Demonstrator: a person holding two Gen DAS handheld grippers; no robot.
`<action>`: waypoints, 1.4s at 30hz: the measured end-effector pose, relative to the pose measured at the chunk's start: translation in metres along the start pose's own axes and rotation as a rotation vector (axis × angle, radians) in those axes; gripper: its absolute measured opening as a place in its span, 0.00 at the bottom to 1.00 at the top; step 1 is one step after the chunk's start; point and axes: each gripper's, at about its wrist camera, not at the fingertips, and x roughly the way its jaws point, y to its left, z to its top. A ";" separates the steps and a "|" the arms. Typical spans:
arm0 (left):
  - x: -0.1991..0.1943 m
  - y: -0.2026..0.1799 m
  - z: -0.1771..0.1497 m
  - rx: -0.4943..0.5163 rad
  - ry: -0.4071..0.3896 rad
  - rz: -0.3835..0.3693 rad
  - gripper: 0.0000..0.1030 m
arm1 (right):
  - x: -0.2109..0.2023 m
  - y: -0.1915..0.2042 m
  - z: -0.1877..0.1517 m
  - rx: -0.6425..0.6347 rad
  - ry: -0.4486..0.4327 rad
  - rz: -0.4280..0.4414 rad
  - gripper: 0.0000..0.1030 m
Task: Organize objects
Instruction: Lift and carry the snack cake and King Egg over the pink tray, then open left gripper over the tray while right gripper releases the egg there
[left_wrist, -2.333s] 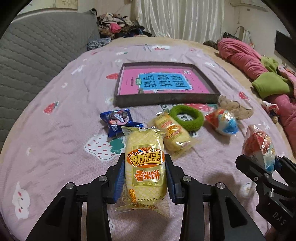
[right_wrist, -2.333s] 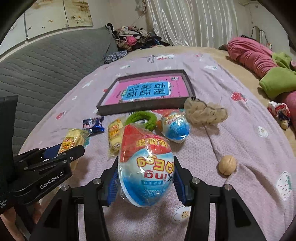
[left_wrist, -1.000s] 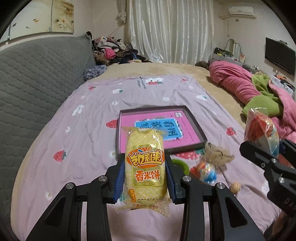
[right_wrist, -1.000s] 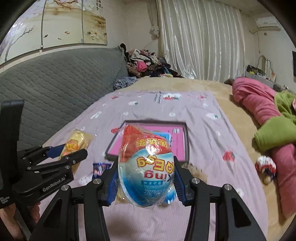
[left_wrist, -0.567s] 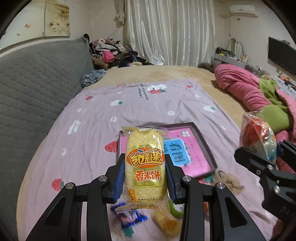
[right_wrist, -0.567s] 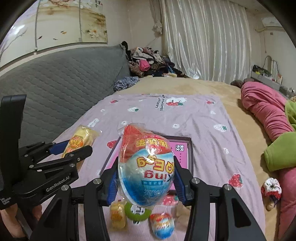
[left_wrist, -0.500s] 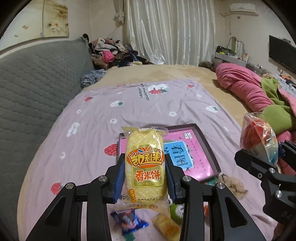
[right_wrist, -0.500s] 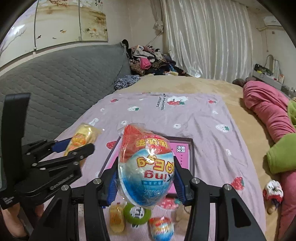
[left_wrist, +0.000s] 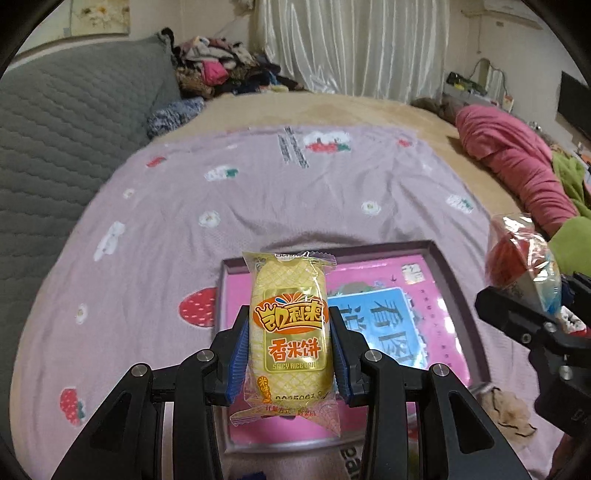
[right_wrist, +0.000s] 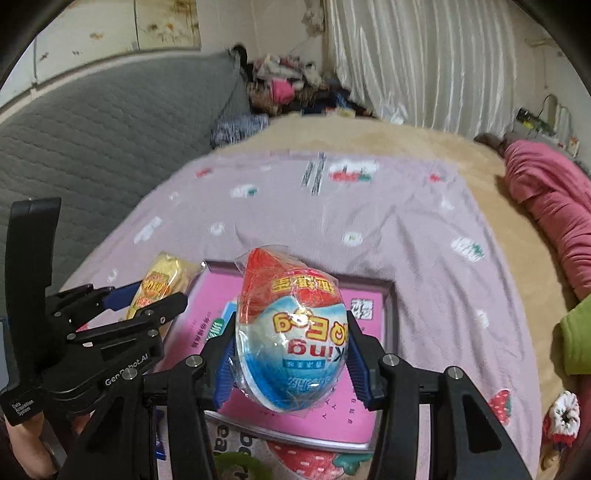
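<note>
Left wrist view: the left gripper (left_wrist: 289, 354) has its fingers clamped on a yellow rice cracker packet (left_wrist: 289, 325), long axis pointing away from the camera, held above the near left part of a pink-lined tray (left_wrist: 448, 275) on the bed (left_wrist: 258, 192).

Right wrist view: the right gripper (right_wrist: 291, 363) fingers grip a wrapped toy egg (right_wrist: 291, 332), red narrow end pointing away, above the same tray (right_wrist: 388, 295).

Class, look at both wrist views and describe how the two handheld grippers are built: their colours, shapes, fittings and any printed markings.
Both are matte black plastic. The left gripper has two angular linkage arms with round silver bolt heads and blue ribbed pads on its fingers. The right gripper is built the same. Seen side-on from the right wrist, the left gripper's body carries white lettering, "GenRobot.AI" and "Data Acquisition System". No cables show.
</note>
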 end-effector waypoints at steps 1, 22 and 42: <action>0.008 0.002 0.001 -0.009 0.011 -0.002 0.39 | 0.009 -0.002 0.000 -0.006 0.019 -0.015 0.50; 0.119 0.013 0.006 0.028 0.174 0.082 0.39 | 0.137 -0.051 -0.001 0.099 0.274 -0.055 0.50; 0.145 0.027 0.007 -0.019 0.183 0.099 0.58 | 0.175 -0.054 0.000 0.065 0.324 -0.162 0.60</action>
